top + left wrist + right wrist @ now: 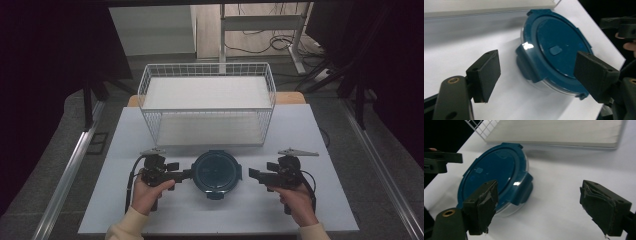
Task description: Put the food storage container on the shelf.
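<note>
In the high view a round food container with a dark blue clip-on lid (216,174) sits on the white table (150,210), in the lower middle of the frame, just in front of a white wire basket (207,102) that takes up the centre. The left gripper (189,175), held in the person's left hand (150,192) at lower left, reaches in level from the left, its tips at the container's left edge. In the left gripper view its jaws stand wide apart, with the lid's near side latch (526,63) lying between them and neither pad pressing on it. The right gripper (254,176), in the right hand (297,200) at lower right, points left toward the container and stands a little apart from its right edge. In the right gripper view its jaws are spread wide with nothing gripped; the container (496,180) lies in the left half of that frame, partly behind the left jaw, and bare table shows between the jaws.
</note>
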A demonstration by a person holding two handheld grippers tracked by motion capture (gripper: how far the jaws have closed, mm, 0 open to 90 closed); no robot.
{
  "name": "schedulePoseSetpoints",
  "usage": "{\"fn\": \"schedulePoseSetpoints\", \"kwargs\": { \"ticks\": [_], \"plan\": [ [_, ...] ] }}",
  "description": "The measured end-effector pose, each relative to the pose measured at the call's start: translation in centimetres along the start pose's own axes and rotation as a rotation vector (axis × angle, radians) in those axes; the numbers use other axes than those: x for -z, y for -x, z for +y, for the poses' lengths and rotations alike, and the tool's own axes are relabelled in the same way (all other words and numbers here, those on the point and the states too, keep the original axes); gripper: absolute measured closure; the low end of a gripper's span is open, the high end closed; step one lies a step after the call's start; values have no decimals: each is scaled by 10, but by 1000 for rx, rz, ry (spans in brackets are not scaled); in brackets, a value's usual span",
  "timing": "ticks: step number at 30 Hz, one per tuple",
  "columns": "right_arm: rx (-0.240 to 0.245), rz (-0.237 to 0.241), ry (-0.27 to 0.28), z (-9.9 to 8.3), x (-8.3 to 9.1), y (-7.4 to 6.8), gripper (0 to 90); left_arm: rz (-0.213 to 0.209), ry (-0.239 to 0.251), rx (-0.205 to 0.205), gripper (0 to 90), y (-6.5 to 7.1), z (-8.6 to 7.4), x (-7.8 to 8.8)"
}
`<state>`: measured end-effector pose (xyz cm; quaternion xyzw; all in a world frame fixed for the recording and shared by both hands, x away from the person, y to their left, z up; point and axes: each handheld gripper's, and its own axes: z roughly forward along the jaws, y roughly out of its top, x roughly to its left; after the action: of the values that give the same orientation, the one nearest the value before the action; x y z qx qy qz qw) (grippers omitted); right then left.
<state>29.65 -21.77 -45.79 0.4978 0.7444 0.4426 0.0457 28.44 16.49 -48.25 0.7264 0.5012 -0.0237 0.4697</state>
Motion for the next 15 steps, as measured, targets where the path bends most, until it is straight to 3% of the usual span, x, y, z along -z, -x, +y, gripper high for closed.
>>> {"fn": "schedulePoseSetpoints", "kwargs": {
  "ticks": [2, 12, 15],
  "plan": [
    [-16, 38, -18, -4, -7, -3, 151, -6, -10, 1, 207, -2, -1, -2],
    [-44, 82, -47, -9, -24, -11, 149, -62, -43, 76, 163, -12, 1, -11],
    [-47, 90, -59, -7, -31, -14, 145, -73, -32, 95, 159, -15, 0, -11]
  ]
}}
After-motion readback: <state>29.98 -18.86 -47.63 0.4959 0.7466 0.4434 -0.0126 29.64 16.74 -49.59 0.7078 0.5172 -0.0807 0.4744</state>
